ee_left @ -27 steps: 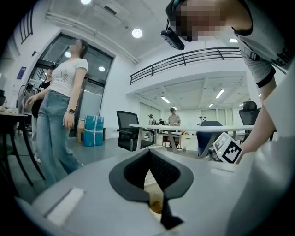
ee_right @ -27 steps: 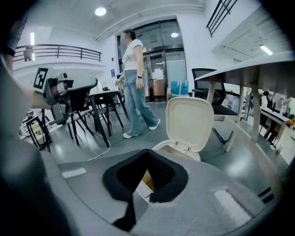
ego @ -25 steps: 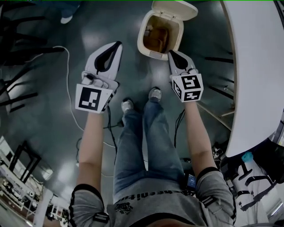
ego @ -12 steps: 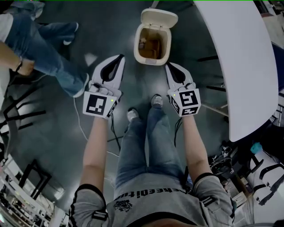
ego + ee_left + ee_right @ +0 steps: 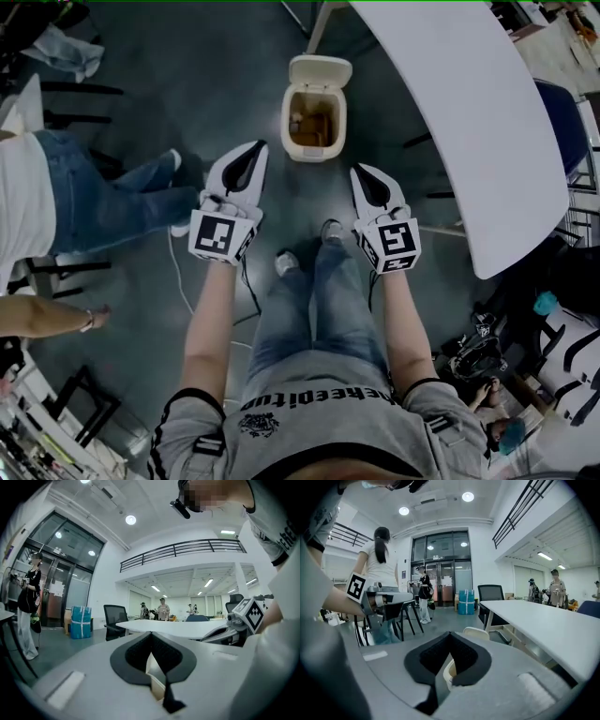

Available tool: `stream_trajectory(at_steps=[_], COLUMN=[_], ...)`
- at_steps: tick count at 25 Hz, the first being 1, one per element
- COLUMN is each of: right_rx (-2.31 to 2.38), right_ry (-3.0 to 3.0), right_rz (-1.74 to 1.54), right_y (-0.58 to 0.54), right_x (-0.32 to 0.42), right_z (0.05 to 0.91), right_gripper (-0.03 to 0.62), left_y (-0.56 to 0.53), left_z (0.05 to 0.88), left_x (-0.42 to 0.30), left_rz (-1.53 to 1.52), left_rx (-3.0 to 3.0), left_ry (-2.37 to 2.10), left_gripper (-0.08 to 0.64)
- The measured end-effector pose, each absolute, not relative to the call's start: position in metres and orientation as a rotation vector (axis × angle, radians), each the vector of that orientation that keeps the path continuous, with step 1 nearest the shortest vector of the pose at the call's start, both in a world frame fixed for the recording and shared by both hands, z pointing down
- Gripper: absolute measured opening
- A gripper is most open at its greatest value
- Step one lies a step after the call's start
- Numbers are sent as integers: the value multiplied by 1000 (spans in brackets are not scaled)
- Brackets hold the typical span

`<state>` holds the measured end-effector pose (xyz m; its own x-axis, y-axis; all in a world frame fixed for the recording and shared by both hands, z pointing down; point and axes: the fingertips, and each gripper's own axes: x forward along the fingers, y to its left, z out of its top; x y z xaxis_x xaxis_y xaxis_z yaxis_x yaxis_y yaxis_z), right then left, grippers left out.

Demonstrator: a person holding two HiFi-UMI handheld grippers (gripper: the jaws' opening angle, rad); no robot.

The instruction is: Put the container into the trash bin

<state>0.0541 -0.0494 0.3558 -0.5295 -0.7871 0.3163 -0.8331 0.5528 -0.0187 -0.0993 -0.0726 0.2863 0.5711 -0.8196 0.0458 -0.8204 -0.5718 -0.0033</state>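
Note:
A cream trash bin (image 5: 292,120) stands on the dark floor ahead of my feet, its lid (image 5: 320,70) flipped back. Brownish contents (image 5: 314,127) lie inside it; I cannot make out the container apart from them. My left gripper (image 5: 257,148) hangs to the near left of the bin, shut and empty. At the bin's near right my right gripper (image 5: 357,172) is also shut, holding nothing. In the left gripper view the left gripper (image 5: 151,634) points level into the room. The right gripper (image 5: 450,635) tilts slightly down, with the bin's rim (image 5: 448,672) showing under its pads.
A long white table (image 5: 469,122) runs along the right, with a blue chair (image 5: 565,122) behind it. A person in jeans (image 5: 103,202) stands at the left near dark chair legs. A cable (image 5: 178,281) trails on the floor by my shoes (image 5: 328,230).
Both grippers have risen and drawn back from the bin, which now looks smaller and farther off. Both stay shut. The person at the left has come further into view.

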Motion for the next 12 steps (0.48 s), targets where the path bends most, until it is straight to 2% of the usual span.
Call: stream_trajectory(at_steps=[12], right_rx=[1430], right_ry=[-2571], right_rz=[142], right_y=[-16], right_x=[56], right_z=[269], right_gripper=[0], left_y=[-37], left_z=[219], left_x=[-92], left_rz=[16], left_rx=[2828], left_ry=[-1457], left_gripper=[5])
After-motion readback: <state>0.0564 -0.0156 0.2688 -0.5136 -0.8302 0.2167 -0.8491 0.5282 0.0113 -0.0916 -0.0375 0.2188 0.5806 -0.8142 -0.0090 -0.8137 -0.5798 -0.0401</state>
